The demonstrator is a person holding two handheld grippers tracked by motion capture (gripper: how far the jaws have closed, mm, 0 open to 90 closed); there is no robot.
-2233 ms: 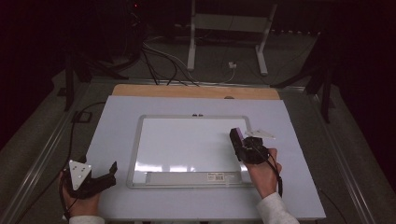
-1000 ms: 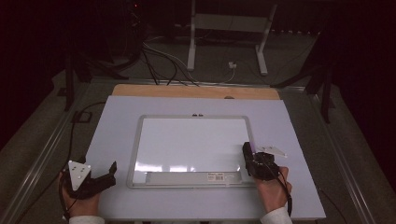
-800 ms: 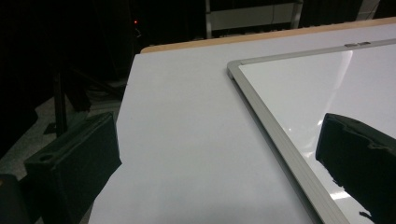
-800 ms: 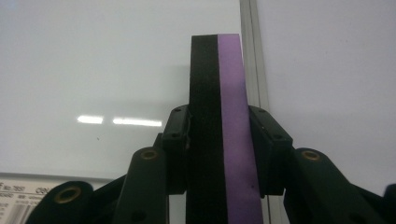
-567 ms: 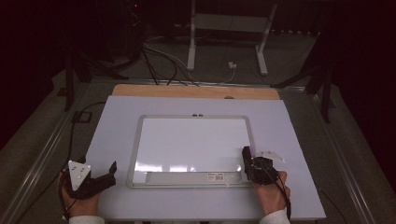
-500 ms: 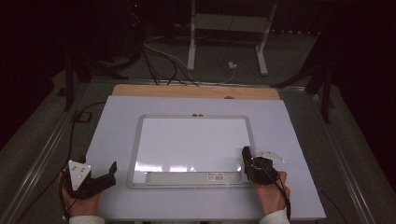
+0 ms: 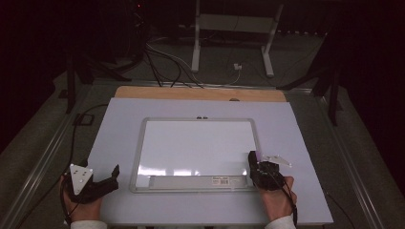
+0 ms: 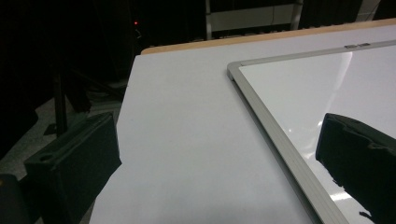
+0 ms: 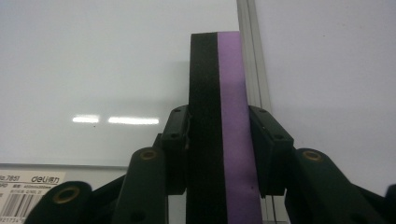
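A white-surfaced whiteboard (image 7: 198,143) with a silver frame lies flat on the pale table (image 7: 296,138). My right gripper (image 7: 257,167) sits at the board's near right corner, shut on an eraser (image 9: 219,116) with a black felt half and a purple half. The eraser stands on edge between the pads, over the board's right frame rail (image 9: 252,70). The jaws have just been easing open slightly, with the eraser still between them. My left gripper (image 7: 111,177) rests off the board's near left corner, open, with bare table between its jaws (image 8: 210,158).
A label with a barcode (image 7: 227,180) marks the board's near tray. A wooden strip (image 7: 200,93) runs along the table's far edge. Beyond it are cables (image 7: 162,57) and white stand legs (image 7: 196,43) on the dark floor.
My right gripper has come with the eraser from the middle of the board's right side toward me, to the near right corner. The left gripper has stayed put.
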